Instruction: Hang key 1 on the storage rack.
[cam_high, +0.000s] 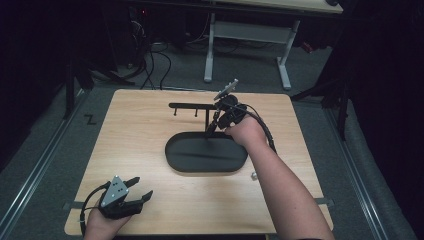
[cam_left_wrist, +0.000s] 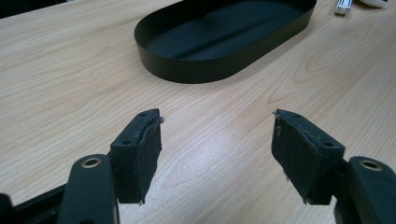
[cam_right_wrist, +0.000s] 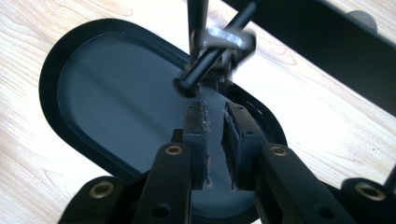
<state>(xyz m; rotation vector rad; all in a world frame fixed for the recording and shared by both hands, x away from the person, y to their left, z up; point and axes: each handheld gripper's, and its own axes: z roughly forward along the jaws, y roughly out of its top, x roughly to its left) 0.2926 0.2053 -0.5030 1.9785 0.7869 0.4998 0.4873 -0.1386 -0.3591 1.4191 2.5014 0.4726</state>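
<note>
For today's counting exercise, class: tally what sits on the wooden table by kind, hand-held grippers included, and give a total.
Black oval trays: 1
Black stands with a hook bar: 1
Small white objects near the tray: 1
Hand-held grippers: 2, the left gripper and the right gripper
Total: 5

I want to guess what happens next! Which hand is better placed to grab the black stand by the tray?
Probably the right. The right gripper sits at the stand's post over the black tray, jaws nearly closed. The left gripper rests open at the table's near corner.
</note>
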